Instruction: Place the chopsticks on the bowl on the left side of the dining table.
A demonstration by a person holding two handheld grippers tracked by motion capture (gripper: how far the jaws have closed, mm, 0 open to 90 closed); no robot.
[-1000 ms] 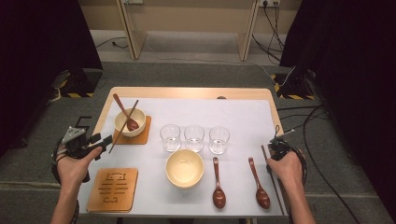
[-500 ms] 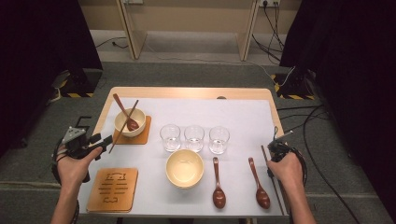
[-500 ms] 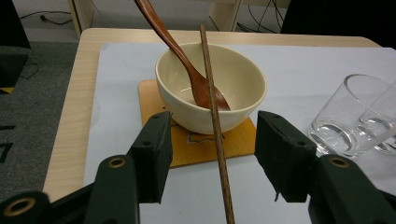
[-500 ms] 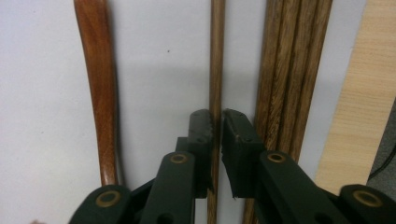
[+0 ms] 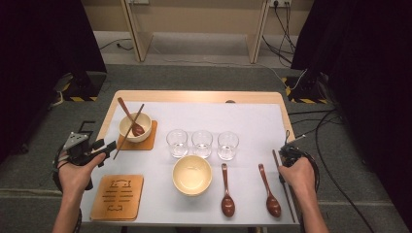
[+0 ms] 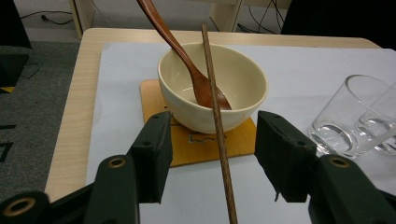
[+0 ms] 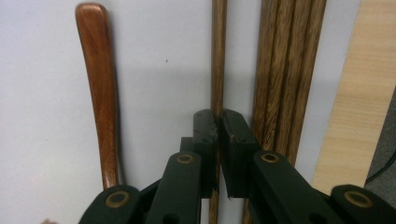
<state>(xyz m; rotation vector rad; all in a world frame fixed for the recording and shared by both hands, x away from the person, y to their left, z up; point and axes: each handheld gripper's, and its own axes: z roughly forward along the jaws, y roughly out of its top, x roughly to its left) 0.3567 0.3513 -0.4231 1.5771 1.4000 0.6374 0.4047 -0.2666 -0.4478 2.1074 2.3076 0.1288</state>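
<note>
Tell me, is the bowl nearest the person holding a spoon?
No, the near bowl is empty; the spoon sits in the far bowl on its wooden coaster.

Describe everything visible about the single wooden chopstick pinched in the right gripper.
The thin dark brown wooden chopstick is straight, with visible grain. It lies flat on the white table cover, apart from a bundle of similar chopsticks beside it near the table's right edge. The right gripper, whose jaws have just been closing, clamps it. A reddish wooden spoon lies alongside, not touching.
</note>
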